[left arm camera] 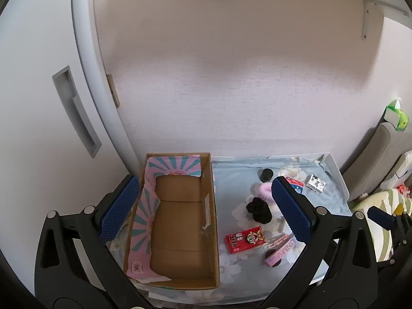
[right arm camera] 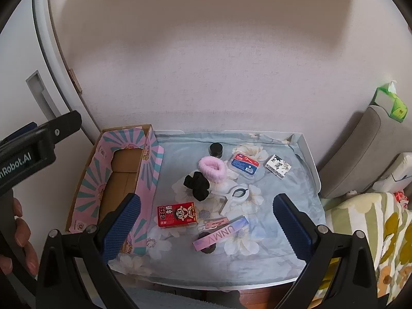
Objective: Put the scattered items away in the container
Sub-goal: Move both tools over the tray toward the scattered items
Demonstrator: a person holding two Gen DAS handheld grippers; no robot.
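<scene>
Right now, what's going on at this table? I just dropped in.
A person holds both grippers above the table, fingers wide apart, gripping nothing. The left gripper hovers over the empty cardboard box; the right gripper hangs over the scattered items. The red carton, black scrunchie, pink scrunchie, white clip and the rest all lie on the floral cloth. Nothing is packed yet.

Open cardboard box (nothing inside) left of scattered items.
</scene>
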